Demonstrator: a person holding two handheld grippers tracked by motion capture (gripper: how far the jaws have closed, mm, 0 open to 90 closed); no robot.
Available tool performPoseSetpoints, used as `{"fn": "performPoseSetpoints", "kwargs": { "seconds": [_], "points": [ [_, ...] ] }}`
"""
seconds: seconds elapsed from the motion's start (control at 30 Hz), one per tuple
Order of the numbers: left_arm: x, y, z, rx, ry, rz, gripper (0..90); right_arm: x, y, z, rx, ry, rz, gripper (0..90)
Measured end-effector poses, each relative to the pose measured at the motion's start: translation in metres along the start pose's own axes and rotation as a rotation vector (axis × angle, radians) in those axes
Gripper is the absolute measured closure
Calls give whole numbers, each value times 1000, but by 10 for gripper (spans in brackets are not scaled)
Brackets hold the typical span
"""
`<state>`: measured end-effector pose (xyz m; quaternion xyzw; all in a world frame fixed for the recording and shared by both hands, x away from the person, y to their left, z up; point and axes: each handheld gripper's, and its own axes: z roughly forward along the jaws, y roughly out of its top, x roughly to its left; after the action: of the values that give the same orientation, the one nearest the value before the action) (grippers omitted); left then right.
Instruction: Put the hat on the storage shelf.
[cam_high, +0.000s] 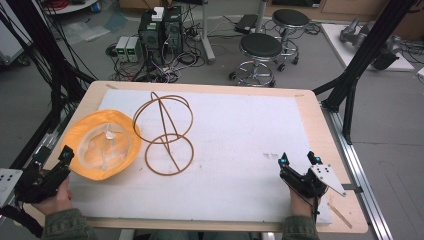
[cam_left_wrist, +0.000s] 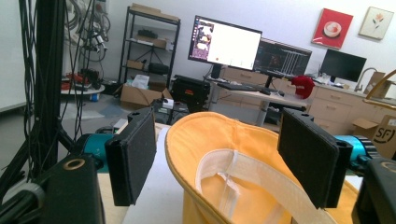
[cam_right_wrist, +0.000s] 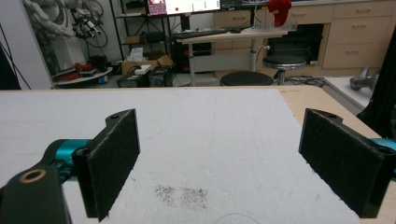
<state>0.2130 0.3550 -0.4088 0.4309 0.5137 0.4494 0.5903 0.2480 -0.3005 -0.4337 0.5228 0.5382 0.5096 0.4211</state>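
Both pairs of jaws stand spread wide with nothing between the pads. On my left gripper (cam_high: 62, 159), at about eight o'clock on the surface (cam_high: 240, 150), the jaws straddle the near rim of the yellow hat (cam_high: 102, 145) without touching it; in the left gripper view the hat (cam_left_wrist: 233, 154) lies upside down, its pale inner band and lining facing up. My right gripper (cam_high: 298, 160) waits at about four o'clock, well apart from the hat, over bare white cover with a small dark smudge (cam_right_wrist: 182, 196) ahead of it.

Just beside the hat, toward the centre, stands the brown wire stand (cam_high: 165, 132): a flat ring on the surface and an upright hoop frame above it.

I judge the hat to be light, soft cloth that will sag and fold wherever I lift it, so one pinch will leave the far side drooping. The brim edge nearest my left jaws looks like the best hold, since its stitched rim is stiffer than the crown. The stand seems light and springy, likely to tip if the hat drags against it
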Motion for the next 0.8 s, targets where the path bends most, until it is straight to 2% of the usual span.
{"fn": "performPoseSetpoints", "kwargs": {
  "seconds": [0.17,0.27,0.8],
  "points": [
    [0,0,-1,1,1,0,284,0,0,1,8,2,1,113],
    [-1,0,-2,-5,10,15,284,0,0,1,6,0,3,113],
    [-2,2,-1,-4,0,12,284,0,-1,2,20,5,5,113]
  ]
}}
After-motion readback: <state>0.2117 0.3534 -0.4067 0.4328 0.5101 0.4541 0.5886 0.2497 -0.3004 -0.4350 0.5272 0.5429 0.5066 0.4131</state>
